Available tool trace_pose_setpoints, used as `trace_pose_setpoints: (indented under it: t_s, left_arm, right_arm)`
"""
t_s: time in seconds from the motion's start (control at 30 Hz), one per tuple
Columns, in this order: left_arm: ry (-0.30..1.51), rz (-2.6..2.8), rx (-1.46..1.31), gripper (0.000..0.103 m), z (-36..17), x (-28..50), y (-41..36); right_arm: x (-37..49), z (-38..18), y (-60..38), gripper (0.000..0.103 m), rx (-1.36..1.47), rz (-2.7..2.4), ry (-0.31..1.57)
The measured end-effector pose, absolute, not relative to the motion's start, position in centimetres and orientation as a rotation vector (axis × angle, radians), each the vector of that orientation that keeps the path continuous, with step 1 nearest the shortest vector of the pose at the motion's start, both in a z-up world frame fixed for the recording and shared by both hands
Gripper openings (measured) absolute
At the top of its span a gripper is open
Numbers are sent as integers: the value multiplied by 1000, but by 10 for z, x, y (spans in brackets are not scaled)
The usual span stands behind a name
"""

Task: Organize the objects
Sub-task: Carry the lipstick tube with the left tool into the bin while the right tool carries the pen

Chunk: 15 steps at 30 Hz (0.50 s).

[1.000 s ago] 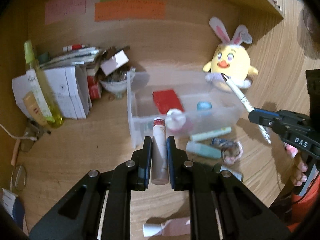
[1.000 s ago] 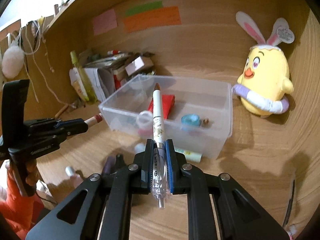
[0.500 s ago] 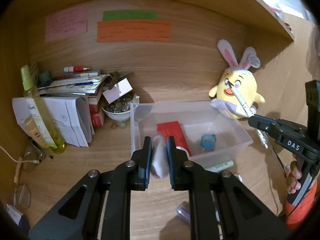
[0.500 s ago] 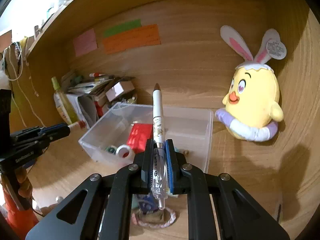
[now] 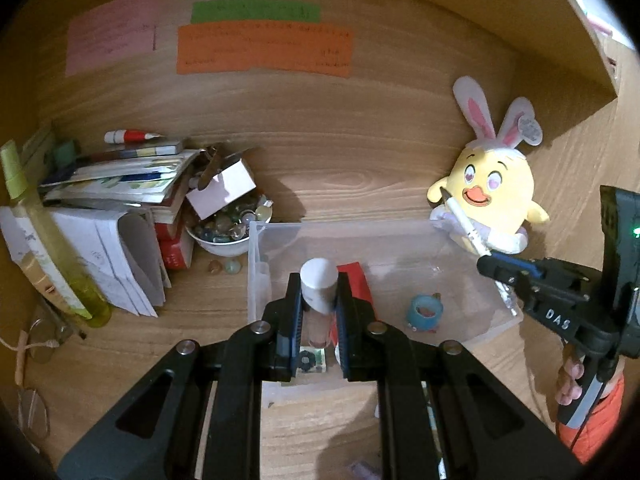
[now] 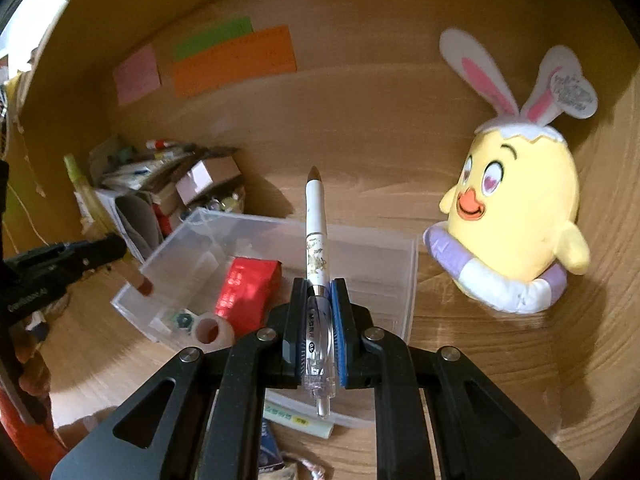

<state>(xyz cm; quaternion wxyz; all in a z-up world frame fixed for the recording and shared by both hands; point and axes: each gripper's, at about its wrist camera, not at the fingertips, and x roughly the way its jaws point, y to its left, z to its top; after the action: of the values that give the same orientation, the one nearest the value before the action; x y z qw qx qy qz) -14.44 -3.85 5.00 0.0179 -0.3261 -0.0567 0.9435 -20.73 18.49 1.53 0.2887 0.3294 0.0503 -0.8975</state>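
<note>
Left-wrist view: the left gripper [image 5: 316,300] clamps a white-capped cylindrical tube [image 5: 318,286] above the clear plastic bin [image 5: 256,280], seemingly for dropping inside. Right gripper [image 6: 319,316] pinches a white patterned pen [image 6: 316,236] over the same bin.

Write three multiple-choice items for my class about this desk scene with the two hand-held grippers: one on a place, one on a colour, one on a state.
1. Where does the red box lie?
A. inside the clear bin
B. on the book pile
C. beside the plush chick

2. What colour is the largest paper note on the back wall?
A. blue
B. orange
C. white

3. How does the right gripper stand?
A. jaws wide open, nothing held
B. shut on a roll of tape
C. shut on the pen

Answers:
1 A, the right wrist view shows the box on the bin's floor, within its walls.
2 B, the widest strip is orange, below a green one and right of a pink one.
3 C, both pads press the pen's clear barrel, tip pointing away.
</note>
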Motion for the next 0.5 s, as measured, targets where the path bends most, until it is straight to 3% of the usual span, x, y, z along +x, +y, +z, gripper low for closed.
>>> trace_pose_setpoints:
  t_s: [0.5]
  left_arm:
    - [-132,2889,-1188,14,6,-179,-32]
  right_arm:
    - [-228,-19,166,11,984,-2385,258]
